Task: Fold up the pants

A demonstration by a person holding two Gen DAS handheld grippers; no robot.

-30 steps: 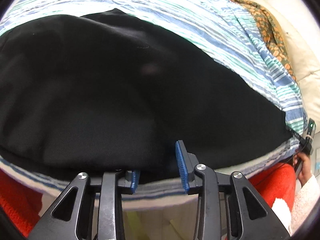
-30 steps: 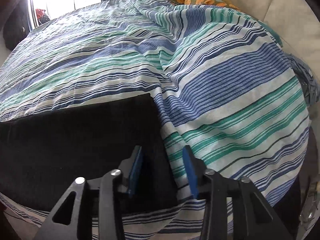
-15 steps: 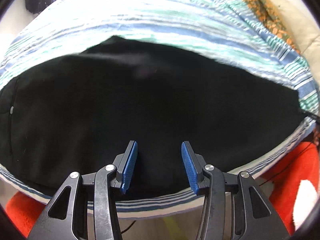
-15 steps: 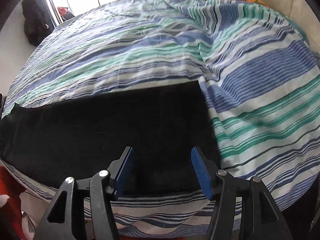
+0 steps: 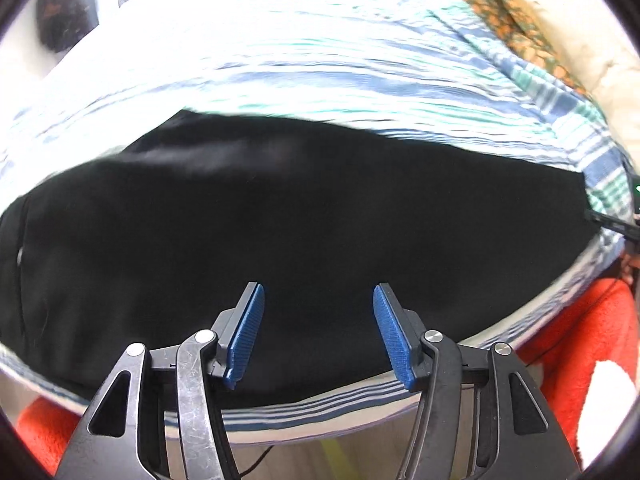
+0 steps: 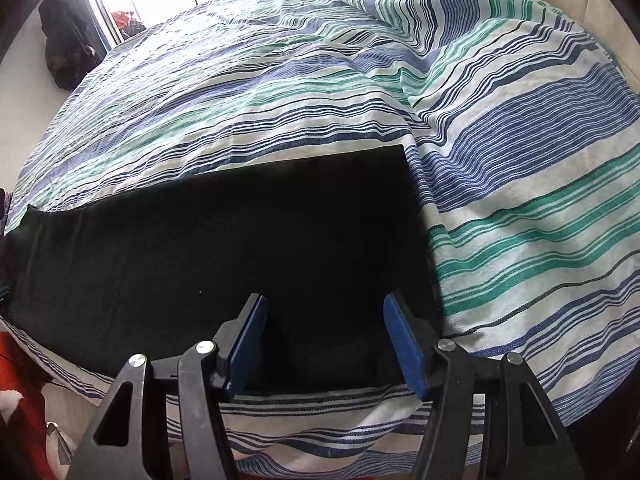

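Left gripper (image 5: 318, 332) has just spread wider, released above the black pants (image 5: 280, 208) on the striped bedsheet (image 6: 520, 200); right gripper (image 6: 324, 344) unchanged, released, holding nothing.

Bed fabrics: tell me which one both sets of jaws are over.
The black pants, the only plain dark cloth, flat near the bed's front edge. The striped sheet lies under them; the orange floral fabric sits far back.

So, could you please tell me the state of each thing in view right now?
Black fabric pants: lying flat in a long band, released.
Blue-and-green striped bedsheet: spread, wrinkled.
Left gripper: open, fingers just widened, empty.
Right gripper: open, empty, above pants.
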